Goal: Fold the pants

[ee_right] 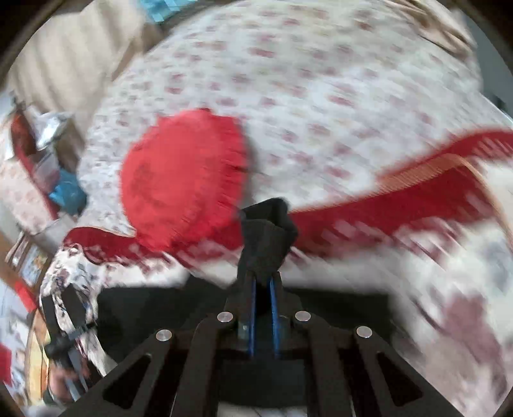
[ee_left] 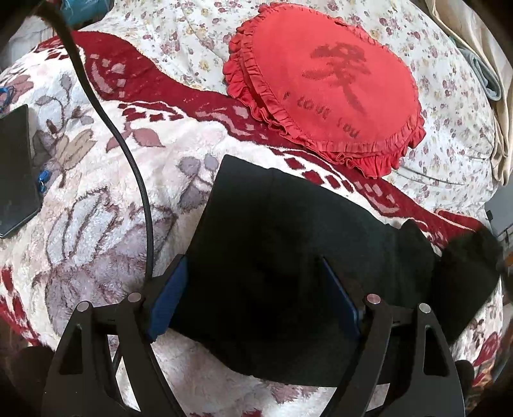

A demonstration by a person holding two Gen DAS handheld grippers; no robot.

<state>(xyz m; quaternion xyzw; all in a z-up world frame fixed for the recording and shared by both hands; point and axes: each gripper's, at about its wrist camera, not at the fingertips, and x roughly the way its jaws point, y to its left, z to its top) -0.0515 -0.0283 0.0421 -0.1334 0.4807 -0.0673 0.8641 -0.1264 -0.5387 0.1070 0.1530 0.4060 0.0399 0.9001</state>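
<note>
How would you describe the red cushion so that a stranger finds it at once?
Look at the bed, where the small-flowered sheet meets the fleece blanket. The red cushion lies across that border, just beyond the black pants. It is round, with a ruffled edge and darker lettering.

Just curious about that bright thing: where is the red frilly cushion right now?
In the left wrist view the red frilly cushion lies upper right on the flowered sheet, its lower edge over the red-bordered blanket, beyond the black pants.

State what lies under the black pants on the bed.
The pants rest on a floral fleece blanket with a red border; the blanket directly beneath them is covered.
</note>
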